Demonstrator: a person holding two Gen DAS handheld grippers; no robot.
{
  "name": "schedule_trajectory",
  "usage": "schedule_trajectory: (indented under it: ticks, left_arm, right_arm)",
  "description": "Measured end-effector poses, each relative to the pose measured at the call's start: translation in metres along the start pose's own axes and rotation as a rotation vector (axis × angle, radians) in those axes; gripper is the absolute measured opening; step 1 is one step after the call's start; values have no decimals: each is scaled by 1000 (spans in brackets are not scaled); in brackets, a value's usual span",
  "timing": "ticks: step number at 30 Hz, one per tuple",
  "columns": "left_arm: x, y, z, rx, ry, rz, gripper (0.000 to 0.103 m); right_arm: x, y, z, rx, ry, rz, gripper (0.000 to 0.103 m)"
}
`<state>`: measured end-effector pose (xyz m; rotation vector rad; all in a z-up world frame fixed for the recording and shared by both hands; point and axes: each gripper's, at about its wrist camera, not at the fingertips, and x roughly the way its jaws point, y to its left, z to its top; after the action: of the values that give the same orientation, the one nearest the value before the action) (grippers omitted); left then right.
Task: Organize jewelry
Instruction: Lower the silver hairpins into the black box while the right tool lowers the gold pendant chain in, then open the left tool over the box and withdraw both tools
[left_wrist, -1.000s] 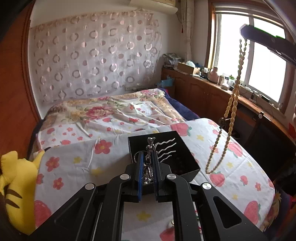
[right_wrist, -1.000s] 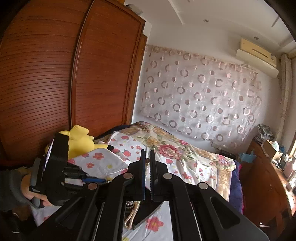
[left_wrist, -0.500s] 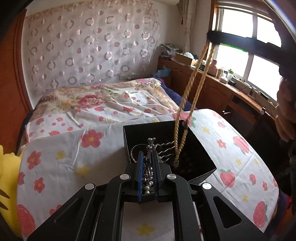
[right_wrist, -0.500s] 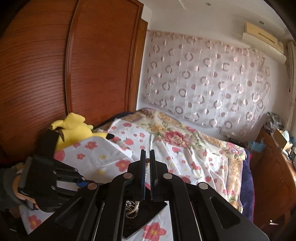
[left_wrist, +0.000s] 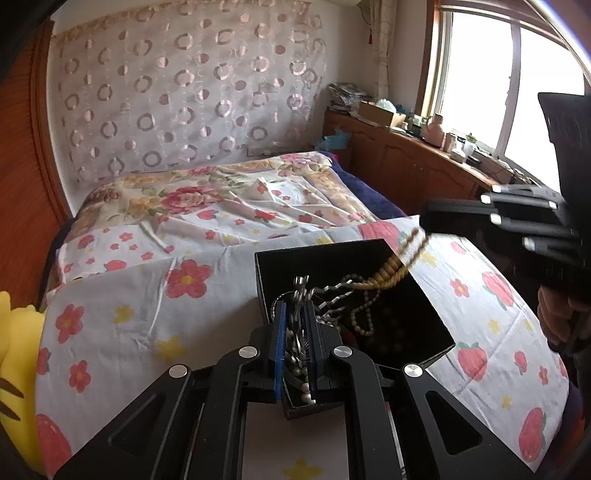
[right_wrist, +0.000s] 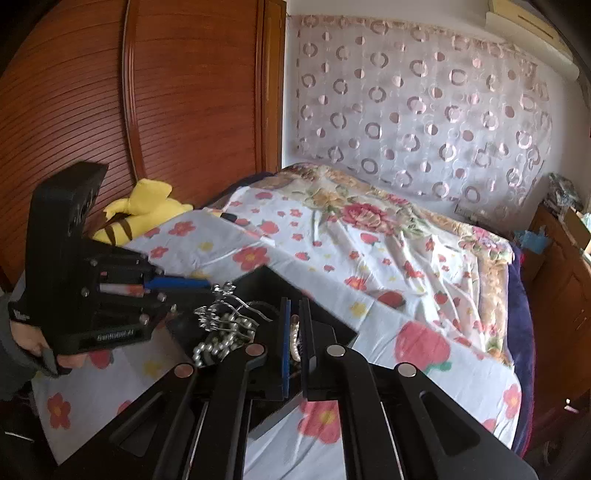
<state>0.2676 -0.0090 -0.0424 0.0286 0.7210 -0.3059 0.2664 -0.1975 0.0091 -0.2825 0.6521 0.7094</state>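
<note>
Pretty far along I'd say: the tan beaded necklace (left_wrist: 391, 271), pinched in the right gripper (right_wrist: 294, 345), is draping into the open black box (left_wrist: 436, 334) on the floral bedsheet (left_wrist: 122, 325), while the left gripper (left_wrist: 295, 332) clamps a silver pearl piece (left_wrist: 301, 365) over it, both unreleased.

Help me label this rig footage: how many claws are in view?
2. The left claw is shut on silver-and-pearl jewelry over the black box; the right claw is shut on a beige bead strand trailing into that box.
</note>
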Motion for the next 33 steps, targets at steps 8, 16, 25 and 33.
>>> schedule_trajectory:
  ticks: [8,16,25,33]
  left_arm:
    - [-26,-6,-11,-11,-41,24,38]
    - [-70,-17,-53,-49,-78,21,68]
    - [-103,-34,-103,-59,-79,31,75]
    - [-117,-41,-126,-72,-74,31,76]
  right_arm:
    - [-20,17,-16,-11,-9,-37,30]
    - [-45,41,-69,68,47,9,30]
    - [-51,70,-129,149,124,34,23]
    - [-38,84,-147,211,181,24,23]
